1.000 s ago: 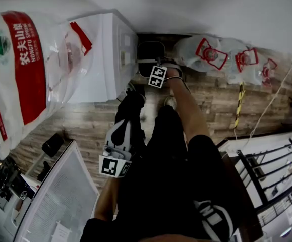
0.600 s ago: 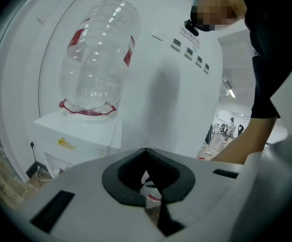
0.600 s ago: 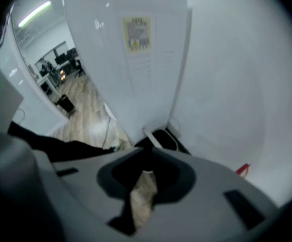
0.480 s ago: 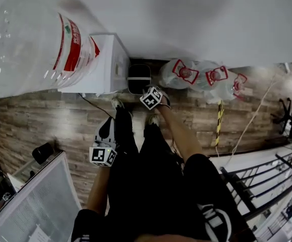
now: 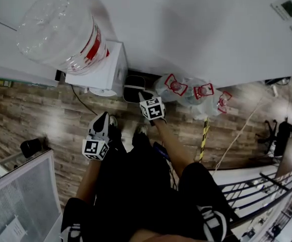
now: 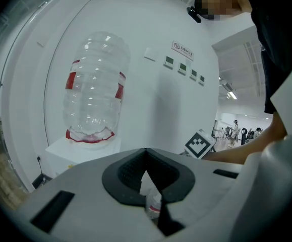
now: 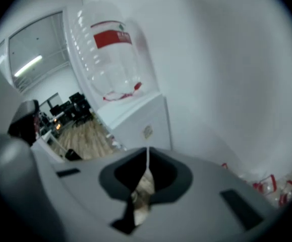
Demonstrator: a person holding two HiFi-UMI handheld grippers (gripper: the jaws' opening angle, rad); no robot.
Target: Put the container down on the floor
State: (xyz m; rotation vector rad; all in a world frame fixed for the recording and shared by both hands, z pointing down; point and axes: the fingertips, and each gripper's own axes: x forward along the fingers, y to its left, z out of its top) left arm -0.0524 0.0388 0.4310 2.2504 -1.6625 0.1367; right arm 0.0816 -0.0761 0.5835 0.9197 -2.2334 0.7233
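Three clear water containers with red-framed tops stand on the wooden floor against the white wall; they also show at the lower right in the right gripper view. My right gripper hangs left of them, apart from them, its jaws closing tip to tip on nothing. My left gripper is lower left, by my legs, shut and empty. A large clear bottle with a red label sits upside down on the white dispenser, seen too from the left gripper view and the right gripper view.
A black bin stands between the dispenser and the floor containers. A yellow-and-black strip and a pale cable cross the floor at right. A black railing is lower right, a glass-topped cabinet lower left.
The view has risen and pulled back from the floor. My right gripper has come up and away from the floor containers, and my left gripper has lifted beside my legs.
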